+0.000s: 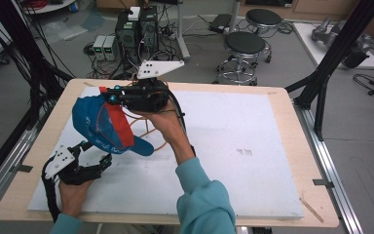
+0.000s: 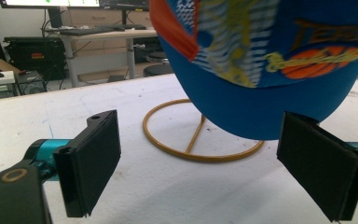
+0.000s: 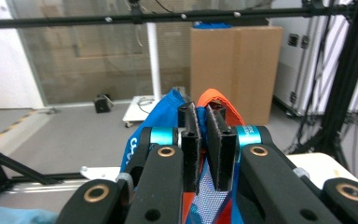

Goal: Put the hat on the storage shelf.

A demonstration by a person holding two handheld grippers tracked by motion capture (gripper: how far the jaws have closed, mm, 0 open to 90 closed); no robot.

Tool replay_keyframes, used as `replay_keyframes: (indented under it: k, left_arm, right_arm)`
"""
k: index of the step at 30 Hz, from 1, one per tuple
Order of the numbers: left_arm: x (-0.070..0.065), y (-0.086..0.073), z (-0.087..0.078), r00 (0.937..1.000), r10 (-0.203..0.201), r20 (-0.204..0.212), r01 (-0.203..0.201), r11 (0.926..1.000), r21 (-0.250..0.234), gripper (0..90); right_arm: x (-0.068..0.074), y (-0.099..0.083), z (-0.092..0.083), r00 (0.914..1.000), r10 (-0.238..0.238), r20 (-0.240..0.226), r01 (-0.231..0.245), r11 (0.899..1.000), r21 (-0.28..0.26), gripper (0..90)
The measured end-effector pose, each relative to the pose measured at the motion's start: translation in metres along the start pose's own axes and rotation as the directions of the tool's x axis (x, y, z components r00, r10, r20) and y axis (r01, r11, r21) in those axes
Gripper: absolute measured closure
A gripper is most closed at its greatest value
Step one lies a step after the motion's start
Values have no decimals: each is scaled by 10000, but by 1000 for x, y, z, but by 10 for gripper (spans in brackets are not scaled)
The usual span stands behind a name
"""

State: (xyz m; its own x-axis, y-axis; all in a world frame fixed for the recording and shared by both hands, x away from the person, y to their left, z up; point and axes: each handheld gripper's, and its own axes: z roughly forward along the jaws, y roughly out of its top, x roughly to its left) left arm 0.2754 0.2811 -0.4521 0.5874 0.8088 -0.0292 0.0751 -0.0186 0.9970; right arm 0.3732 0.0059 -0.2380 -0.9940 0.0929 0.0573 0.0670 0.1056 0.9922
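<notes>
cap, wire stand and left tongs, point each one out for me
cap (image 1: 93, 122), high view, on its blue crown
wire stand (image 2: 200, 156), left gripper view, on the ring's near edge
left tongs (image 2: 198, 161), left gripper view, midway between the open pads

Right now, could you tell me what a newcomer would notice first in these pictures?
A bright blue cap with an orange panel, held up over the white board by the right claw, shut on its fabric. Under it stands a yellow wire ring stand, with the left claw open at the board's near left.

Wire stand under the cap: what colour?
Yellow-orange wire stand, seen best in the left gripper view.
</notes>
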Motion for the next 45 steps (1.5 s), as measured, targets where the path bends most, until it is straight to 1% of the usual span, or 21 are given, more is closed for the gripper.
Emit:
replay_keyframes:
  k: [3, 4, 5, 7, 8, 9, 10, 11, 14, 17, 20, 22, 26, 29, 35, 38, 39, 41, 42, 43, 45]
  left_arm:
    - [0, 0, 0, 10000, 5, 7, -5, 10000, -1, 139]
    - [0, 0, 0, 10000, 5, 7, -5, 10000, -1, 139]
    - [0, 0, 0, 10000, 16, 15, -16, 10000, 2, 138]
    - [0, 0, 0, 10000, 20, 23, -20, 10000, 16, 139]
    - [0, 0, 0, 10000, 14, 23, -14, 10000, 13, 139]
    - [0, 0, 0, 10000, 5, 28, -5, 10000, 6, 139]
    - [0, 0, 0, 10000, 5, 28, -5, 10000, 6, 139]
    - [0, 0, -1, 10000, -2, 33, 2, 10000, 3, 139]
    - [0, 0, -1, 10000, 2, 32, -2, 10000, -7, 139]
    - [0, 0, -1, 10000, 24, 44, -24, 10000, 16, 138]
    - [0, 0, -1, 10000, -14, 38, 14, 10000, -4, 139]
    - [0, 0, -1, 10000, -16, 51, 16, 10000, -9, 138]
    - [0, 0, -1, 10000, 3, 57, -3, 10000, -1, 139]
    - [1, 0, -1, 10000, -15, 67, 16, 10000, -63, 139]
    - [0, -1, -2, 10000, -5, 84, 6, 9999, -124, 139]
    - [0, -1, -2, 10000, 19, 88, -18, 9999, -117, 139]
    - [0, -1, -2, 9999, 48, 93, -47, 9999, -124, 139]
    - [0, -1, -2, 9999, 48, 100, -47, 9999, -122, 139]
    - [0, -1, -2, 9999, 48, 100, -47, 9999, -122, 139]
    - [0, -1, -2, 9999, 43, 98, -41, 9999, -124, 139]
    - [0, -1, -2, 9999, 42, 93, -41, 9999, -128, 139]
  right_arm:
    - [-5, 0, 3, 9994, 50, 350, -53, 9999, 90, 851]
    - [-5, 0, 3, 9994, 50, 350, -53, 9999, 90, 851]
    - [-9, 0, 3, 9978, 176, 634, -174, 9998, -46, 851]
    - [-13, 0, 3, 9954, 263, 920, -247, 9995, -174, 851]
    - [-13, 0, 3, 9954, 263, 920, -247, 9995, -174, 851]
    - [-16, 0, 3, 9926, 390, 1147, -361, 9990, -277, 851]
    - [-16, 0, 3, 9926, 390, 1147, -361, 9990, -277, 851]
    - [-19, -1, 3, 9878, 471, 1484, -420, 9984, -372, 851]
    - [-24, -2, 3, 9784, 681, 1953, -562, 9962, -661, 851]
    - [-29, -4, 3, 9693, 849, 2307, -700, 9950, -719, 851]
    - [-31, -4, 2, 9653, 917, 2446, -747, 9942, -778, 851]
    - [-33, -4, -2, 9596, 1009, 2626, -777, 9922, -973, 850]
    - [-37, -4, -13, 9481, 1017, 3012, -747, 9922, -999, 851]
    - [-37, -3, -20, 9354, 730, 3458, -504, 9960, -739, 850]
    - [-43, -5, -28, 9140, 858, 3966, -569, 9948, -839, 850]
    - [-45, -6, -29, 9113, 828, 4034, -542, 9952, -817, 850]
    - [-49, -8, -29, 9046, 851, 4176, -593, 9955, -744, 850]
    - [-53, -9, -29, 8999, 898, 4267, -636, 9951, -752, 850]
    - [-53, -9, -29, 8999, 898, 4267, -636, 9951, -752, 850]
    - [-57, -10, -31, 8990, 1069, 4247, -723, 9927, -967, 850]
    - [-61, -8, -31, 9005, 1078, 4213, -716, 9923, -1010, 850]
